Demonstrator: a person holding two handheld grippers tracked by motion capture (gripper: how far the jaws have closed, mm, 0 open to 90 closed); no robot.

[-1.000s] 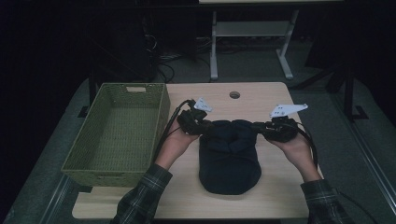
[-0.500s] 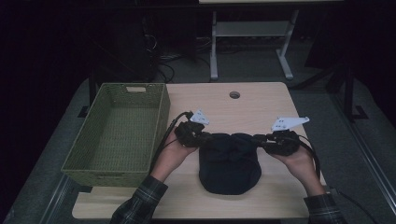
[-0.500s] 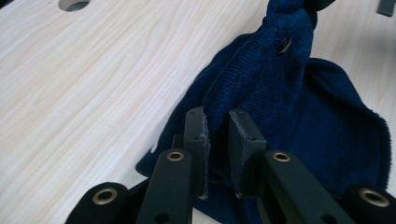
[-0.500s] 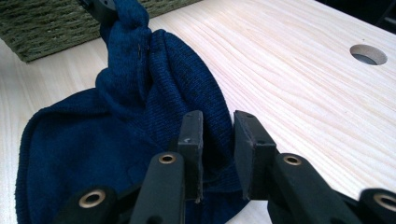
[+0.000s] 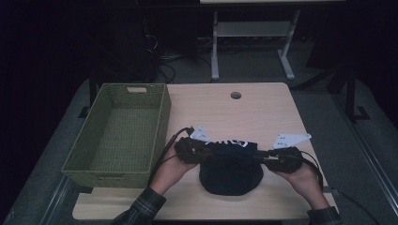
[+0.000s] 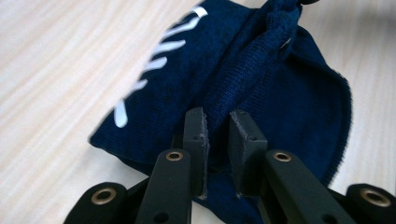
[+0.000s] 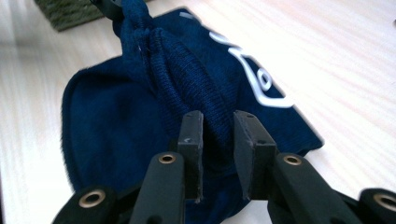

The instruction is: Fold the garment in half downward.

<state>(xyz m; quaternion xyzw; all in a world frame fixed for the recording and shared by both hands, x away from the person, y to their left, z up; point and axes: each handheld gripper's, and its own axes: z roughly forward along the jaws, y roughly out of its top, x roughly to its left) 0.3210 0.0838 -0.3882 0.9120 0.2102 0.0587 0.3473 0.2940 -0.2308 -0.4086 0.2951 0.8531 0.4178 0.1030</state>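
Item: green woven basket (image 5: 117, 136), rectangular, open-topped, with a handle slot in its far wall. It is sitting on the left part of the table (image 5: 263, 112) and is holding nothing; its ribbed floor is lying bare.

Item: dark blue knitted garment (image 5: 230, 171), soft, with a ribbed band and white lettering near its far edge. It is lying on the table just right of the basket, toward the near edge, its lower part forming a rounded lobe.

Item: left gripper (image 5: 199, 152), black, two-jawed, held in the person's left hand (image 5: 171, 168). It is sitting just right of the basket's near right corner. In the left gripper view its jaws are clamping a rolled ridge of the garment's ribbed band (image 6: 243, 88), the pads (image 6: 194, 135) pressing the cloth.

Item: right gripper (image 5: 265, 157), matching, held in the right hand (image 5: 305, 180), farther right of the basket, across the garment. Its pads (image 7: 191, 140) are pinching the same ribbed ridge from the other end.

Room: bare pale wood grain is stretching beyond the garment to the table's far edge, where a round hole (image 5: 235, 95) is showing. A narrow strip is remaining between the garment and the near edge.
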